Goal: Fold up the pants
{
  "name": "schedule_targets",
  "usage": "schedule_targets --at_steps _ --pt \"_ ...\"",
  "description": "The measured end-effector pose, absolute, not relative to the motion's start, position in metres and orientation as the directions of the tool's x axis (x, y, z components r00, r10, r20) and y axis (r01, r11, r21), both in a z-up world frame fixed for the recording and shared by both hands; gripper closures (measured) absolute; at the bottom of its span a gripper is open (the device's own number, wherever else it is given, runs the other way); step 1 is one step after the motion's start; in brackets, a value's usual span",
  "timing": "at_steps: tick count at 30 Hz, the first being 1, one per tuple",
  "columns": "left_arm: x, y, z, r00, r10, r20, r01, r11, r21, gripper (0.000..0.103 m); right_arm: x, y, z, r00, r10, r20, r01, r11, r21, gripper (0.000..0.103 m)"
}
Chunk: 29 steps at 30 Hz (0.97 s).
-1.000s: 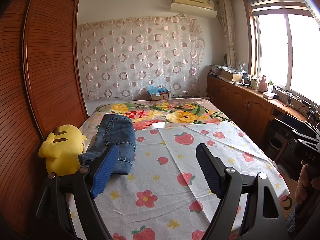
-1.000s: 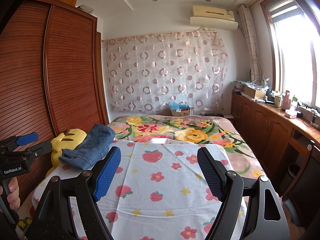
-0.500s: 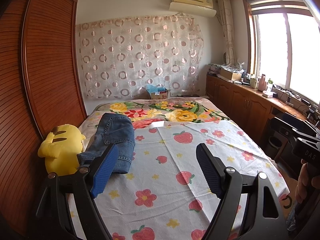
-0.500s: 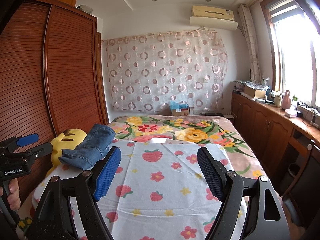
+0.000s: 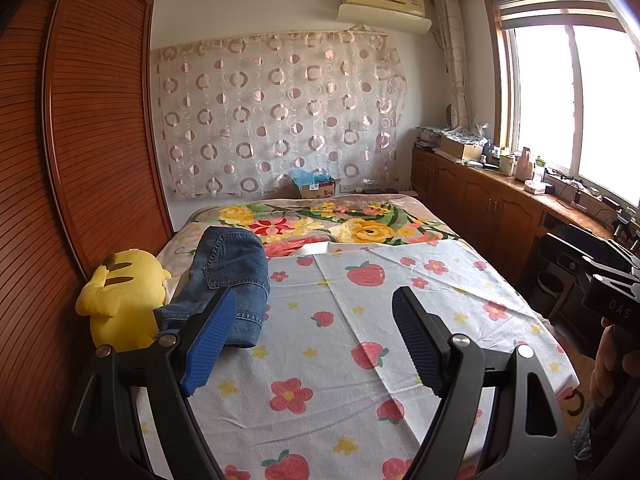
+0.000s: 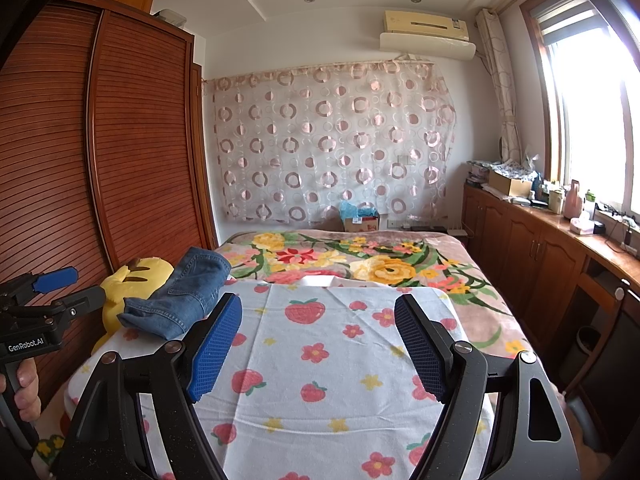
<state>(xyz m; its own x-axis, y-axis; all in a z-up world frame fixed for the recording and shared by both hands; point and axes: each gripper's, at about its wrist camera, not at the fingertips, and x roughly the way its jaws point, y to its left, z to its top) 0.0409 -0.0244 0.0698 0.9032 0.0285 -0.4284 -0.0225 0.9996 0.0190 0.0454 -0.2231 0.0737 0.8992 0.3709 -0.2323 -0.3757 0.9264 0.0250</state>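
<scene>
A bed (image 5: pixel 400 216) fills the room between a louvred wardrobe (image 5: pixel 88 152) and a low cabinet (image 5: pixel 496 208) under the window. A strawberry-print sheet (image 5: pixel 360 320) covers its near half, over a floral blanket (image 5: pixel 352 224).

Both grippers hover low over the sheet's near end, pointing slightly downward along the bed. The left gripper (image 5: pixel 312 344) has its jaws wide apart with nothing between them; the right gripper (image 6: pixel 318 344) is the same. Each is held by a hand (image 6: pixel 24 388) on its grip.

The jeans (image 5: pixel 228 280) lie in a folded bundle on the sheet's left edge, blue denim with a back pocket facing up, touching a yellow plush (image 5: pixel 120 300) beside the wardrobe.
</scene>
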Motion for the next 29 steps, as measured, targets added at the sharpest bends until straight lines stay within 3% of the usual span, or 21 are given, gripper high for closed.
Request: schedule_targets --at_steps 29 --pt "0.0421 -0.0264 0.072 0.902 0.028 -0.43 -0.023 1.0 0.018 0.022 0.0429 -0.2237 0.0726 0.898 0.374 -0.233 -0.378 0.926 0.03 0.023"
